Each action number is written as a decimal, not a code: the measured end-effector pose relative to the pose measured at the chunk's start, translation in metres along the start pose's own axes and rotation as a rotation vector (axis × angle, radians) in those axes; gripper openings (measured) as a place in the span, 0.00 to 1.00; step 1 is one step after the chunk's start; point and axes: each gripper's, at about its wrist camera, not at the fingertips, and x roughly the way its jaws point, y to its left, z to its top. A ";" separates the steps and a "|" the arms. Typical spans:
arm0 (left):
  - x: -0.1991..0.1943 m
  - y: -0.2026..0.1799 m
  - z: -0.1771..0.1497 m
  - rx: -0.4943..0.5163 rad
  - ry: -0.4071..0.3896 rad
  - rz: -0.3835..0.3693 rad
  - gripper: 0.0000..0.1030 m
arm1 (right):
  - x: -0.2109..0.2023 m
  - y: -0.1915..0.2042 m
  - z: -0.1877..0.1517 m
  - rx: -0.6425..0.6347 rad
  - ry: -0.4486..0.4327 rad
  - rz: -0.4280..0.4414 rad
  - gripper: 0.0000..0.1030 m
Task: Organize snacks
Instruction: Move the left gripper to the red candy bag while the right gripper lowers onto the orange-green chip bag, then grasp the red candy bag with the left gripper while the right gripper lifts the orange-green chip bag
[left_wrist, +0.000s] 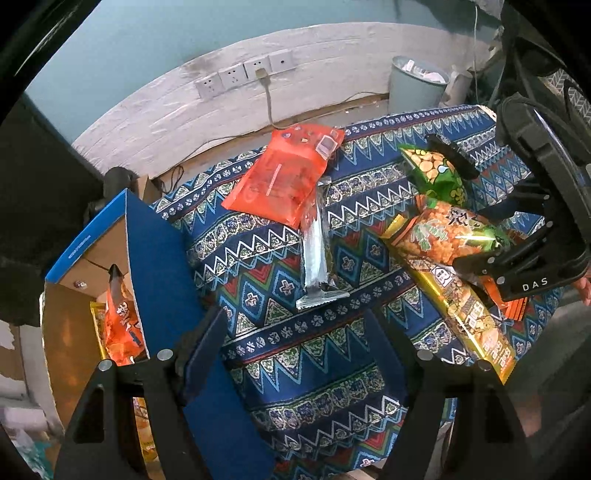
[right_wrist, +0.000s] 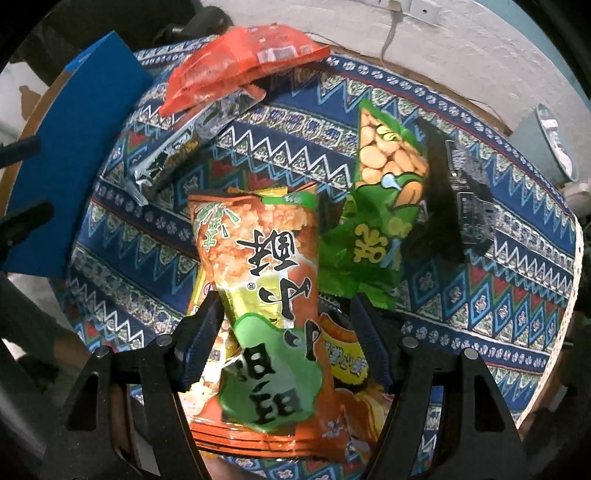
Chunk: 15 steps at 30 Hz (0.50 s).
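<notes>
An orange-and-green snack bag (right_wrist: 266, 280) lies on a pile of packets on the patterned tablecloth (right_wrist: 498, 295). My right gripper (right_wrist: 284, 332) is open, its fingers on either side of this bag's lower part; it also shows in the left wrist view (left_wrist: 476, 254) at the same bag (left_wrist: 443, 236). A green snack bag (right_wrist: 384, 192), a red bag (right_wrist: 236, 62) and a silver packet (right_wrist: 184, 147) lie farther off. My left gripper (left_wrist: 295, 350) is open and empty above the cloth, beside a cardboard box (left_wrist: 74, 295) that holds an orange packet (left_wrist: 122, 325).
A long gold packet (left_wrist: 469, 310) lies under the pile. A black comb-like object (right_wrist: 461, 192) lies right of the green bag. The box's blue flap (left_wrist: 162, 280) rests on the table's left edge. A grey bin (left_wrist: 417, 85) and wall sockets (left_wrist: 243, 74) stand behind.
</notes>
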 end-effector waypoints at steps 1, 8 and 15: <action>0.000 0.002 0.000 -0.004 -0.001 0.002 0.75 | 0.002 0.001 -0.001 -0.010 0.003 0.000 0.59; 0.005 0.014 0.003 -0.044 -0.002 -0.017 0.75 | -0.005 0.013 0.003 -0.064 -0.008 -0.009 0.36; 0.009 0.021 0.024 -0.061 -0.016 -0.044 0.78 | -0.032 0.005 0.018 -0.044 -0.078 0.008 0.36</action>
